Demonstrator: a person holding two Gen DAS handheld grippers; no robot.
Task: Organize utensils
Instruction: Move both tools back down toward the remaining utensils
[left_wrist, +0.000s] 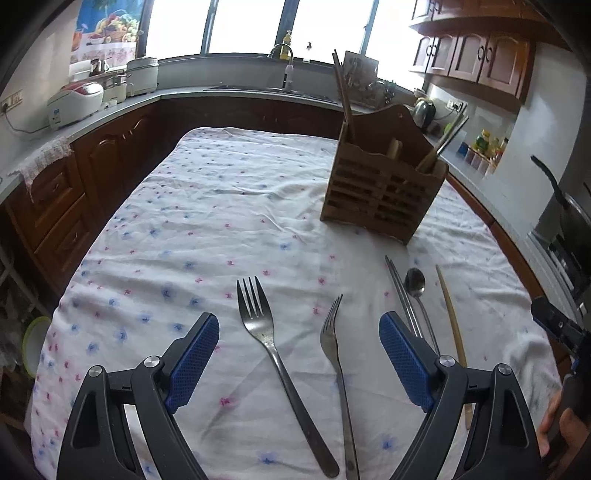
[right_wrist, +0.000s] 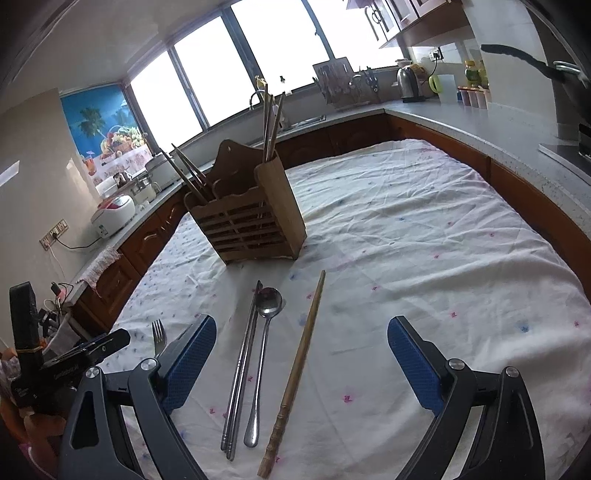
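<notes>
A wooden utensil holder (left_wrist: 384, 188) stands on the floral tablecloth (left_wrist: 221, 206), with chopsticks in its compartments; it also shows in the right wrist view (right_wrist: 247, 218). Two forks (left_wrist: 273, 354) (left_wrist: 338, 369) lie between the fingers of my open, empty left gripper (left_wrist: 299, 354). Metal chopsticks (right_wrist: 242, 369), a spoon (right_wrist: 264, 350) and a wooden chopstick (right_wrist: 295, 373) lie side by side between the fingers of my open, empty right gripper (right_wrist: 301, 358). All of these lie in front of the holder.
Kitchen counters (right_wrist: 480, 122) wrap around the table, with rice cookers (left_wrist: 77, 99), a sink (left_wrist: 273, 88), a kettle (right_wrist: 408, 83) and a pan handle (right_wrist: 517, 55). The cloth to the right of the holder (right_wrist: 424, 240) is bare.
</notes>
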